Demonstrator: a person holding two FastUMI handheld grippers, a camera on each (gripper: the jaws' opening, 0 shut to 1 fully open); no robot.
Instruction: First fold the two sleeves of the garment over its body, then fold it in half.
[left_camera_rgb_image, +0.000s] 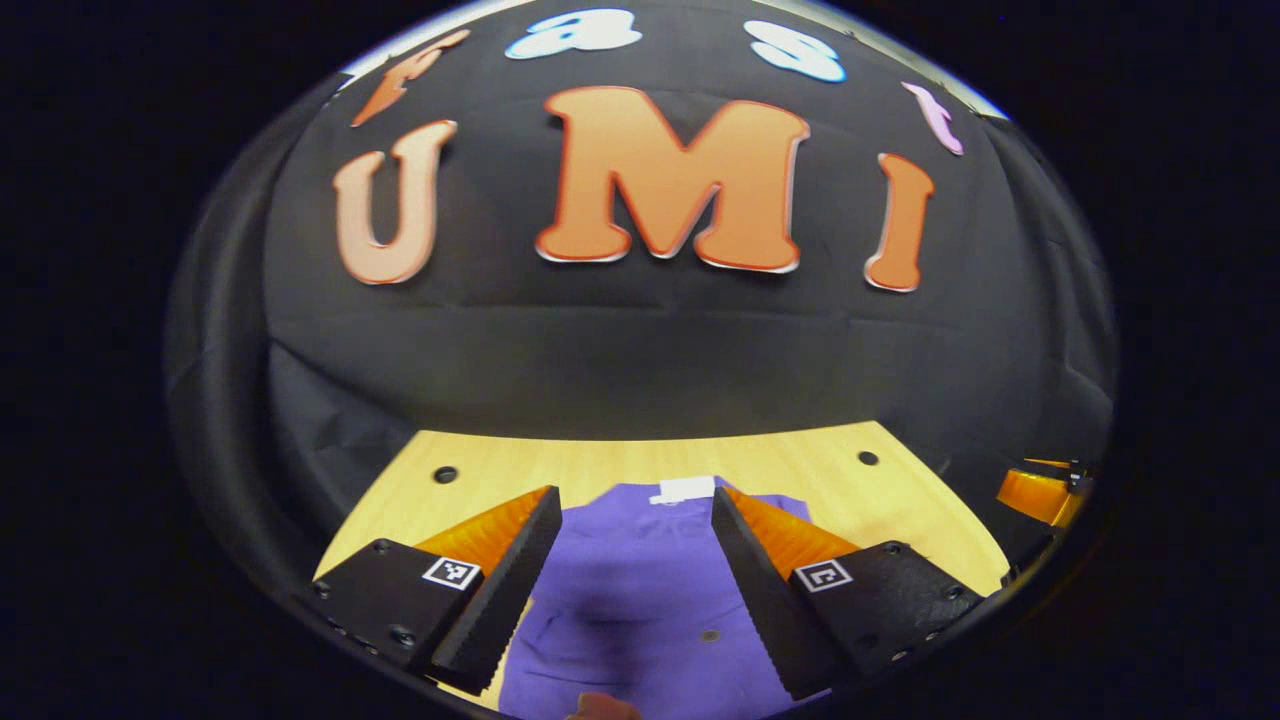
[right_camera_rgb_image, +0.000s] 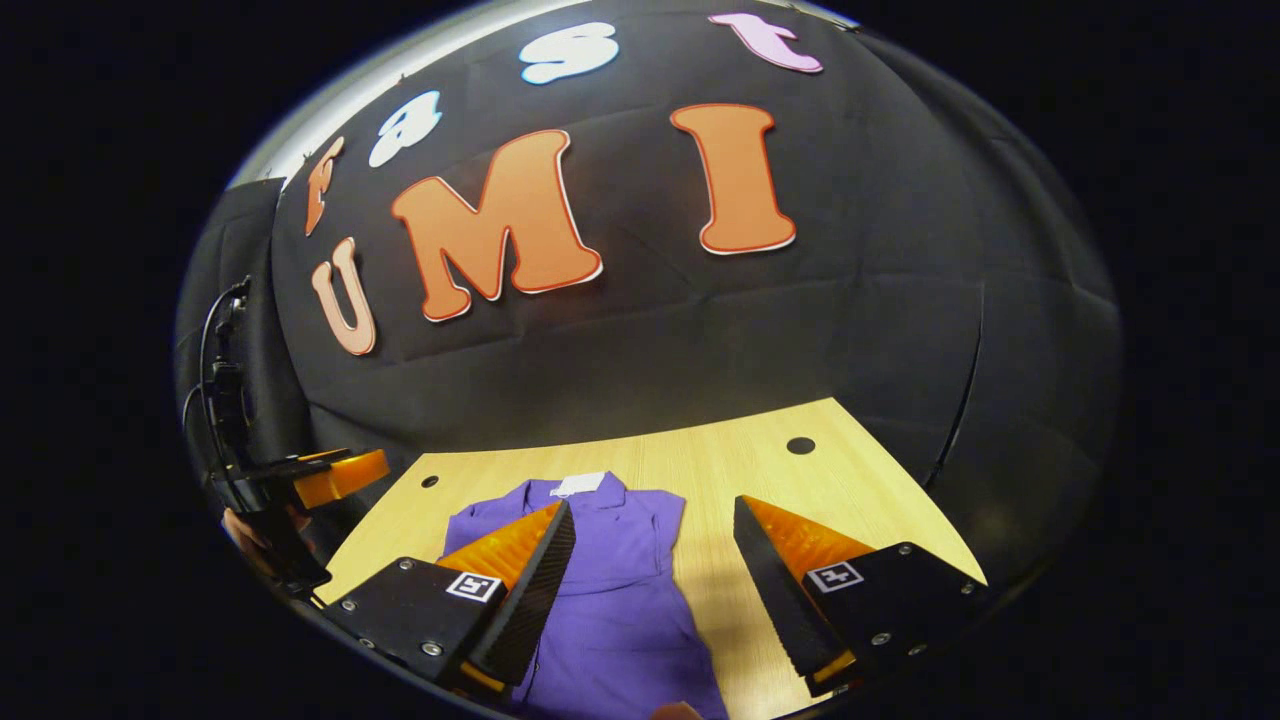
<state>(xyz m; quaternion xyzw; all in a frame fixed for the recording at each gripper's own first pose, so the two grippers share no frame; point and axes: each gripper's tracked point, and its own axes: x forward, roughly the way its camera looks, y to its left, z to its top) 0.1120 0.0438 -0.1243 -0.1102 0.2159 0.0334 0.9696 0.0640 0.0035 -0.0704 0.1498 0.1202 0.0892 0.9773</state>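
A purple short-sleeved garment (left_camera_rgb_image: 640, 590) lies flat on the wooden table (left_camera_rgb_image: 600, 465), collar with a white tag (left_camera_rgb_image: 683, 489) at the far end. My left gripper (left_camera_rgb_image: 635, 510) hovers open above its upper body, nothing between the fingers. In the right gripper view the garment (right_camera_rgb_image: 620, 590) lies left of centre, its sleeves folded in against the body. My right gripper (right_camera_rgb_image: 655, 515) stands open over the garment's right edge and the bare wood beside it. The left gripper (right_camera_rgb_image: 320, 480) shows at the far left of the right gripper view, held by a hand.
The table (right_camera_rgb_image: 760, 470) has round holes near its far corners (left_camera_rgb_image: 446, 474) (left_camera_rgb_image: 868, 458) (right_camera_rgb_image: 800, 445). Black cloth walls rise close behind and beside it. The other gripper (left_camera_rgb_image: 1040, 490) shows at the right edge of the left gripper view. Bare wood lies right of the garment.
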